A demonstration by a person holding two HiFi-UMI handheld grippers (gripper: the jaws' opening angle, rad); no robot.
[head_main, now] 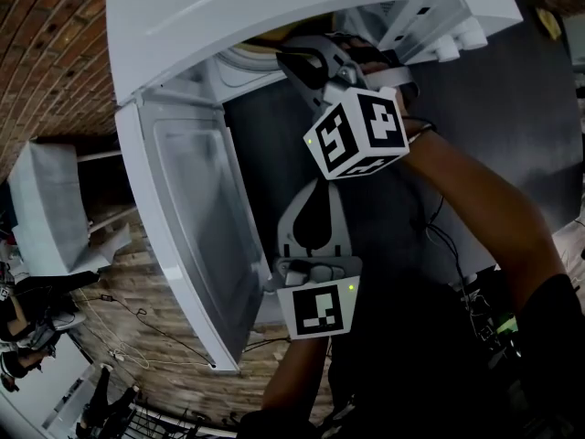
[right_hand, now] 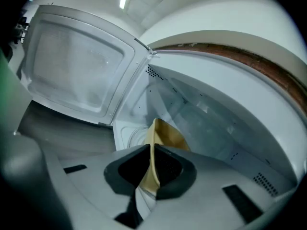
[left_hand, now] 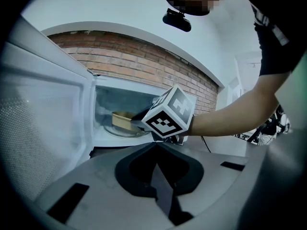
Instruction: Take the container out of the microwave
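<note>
Container (right_hand: 169, 134): tan, shallow; inside microwave (head_main: 274, 7), over turntable (left_hand: 120, 131), not yet out.
Right claw (right_hand: 151, 151): reaches into cavity; clenched on container's near wall, taken edge-on in the grip.
Left claw (left_hand: 156, 144): clenched, empty; hangs outside, below and in front of opening, well short of container.
Door (head_main: 196, 208): swung wide to left, off the exit path.
Next move, as judged: straight pull back through opening along right claw's own line; some risk of tilt from one-sided hold.
</note>
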